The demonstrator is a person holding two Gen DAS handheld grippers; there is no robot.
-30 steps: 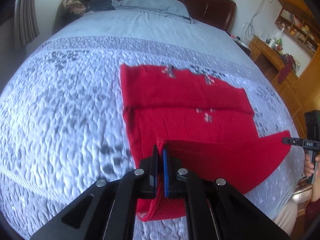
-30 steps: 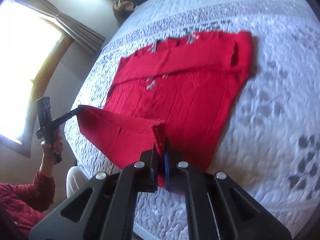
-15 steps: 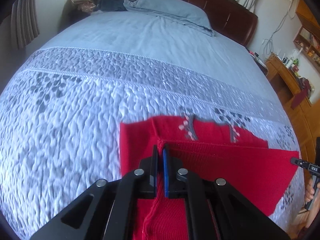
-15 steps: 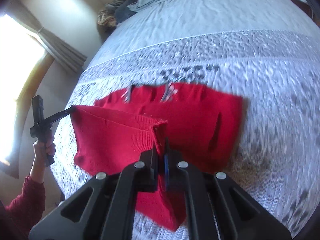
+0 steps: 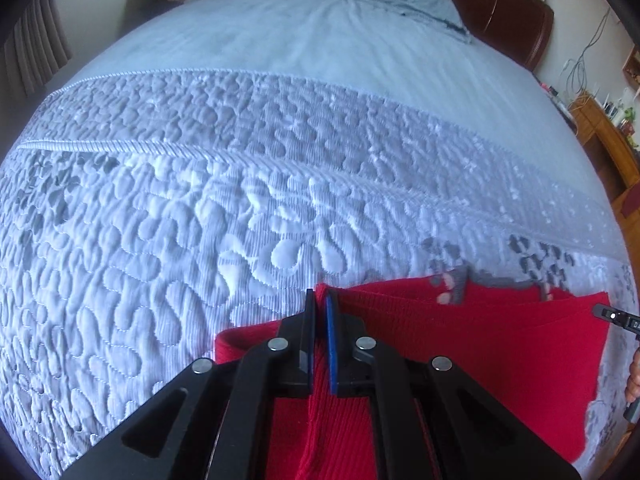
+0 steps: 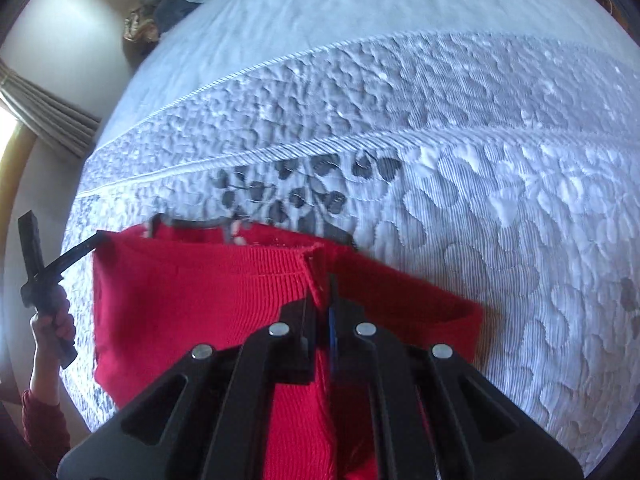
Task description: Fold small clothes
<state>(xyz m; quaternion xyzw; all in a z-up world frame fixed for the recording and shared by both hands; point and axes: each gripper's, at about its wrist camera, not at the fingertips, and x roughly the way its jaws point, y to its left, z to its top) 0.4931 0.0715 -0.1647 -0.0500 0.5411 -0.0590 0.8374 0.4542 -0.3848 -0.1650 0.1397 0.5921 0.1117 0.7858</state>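
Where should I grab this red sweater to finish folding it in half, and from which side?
By the ribbed hem corners, one per claw, coming from above and the near side. The left claw and right claw are each shut on a corner of the red sweater. The hem stretches taut between them, so the fold lands straight on the bedspread.

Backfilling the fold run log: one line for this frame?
phase: fold-over | left gripper: shut on red sweater hem corner | right gripper: shut on other corner | hem near top edge | surface: quilted bedspread
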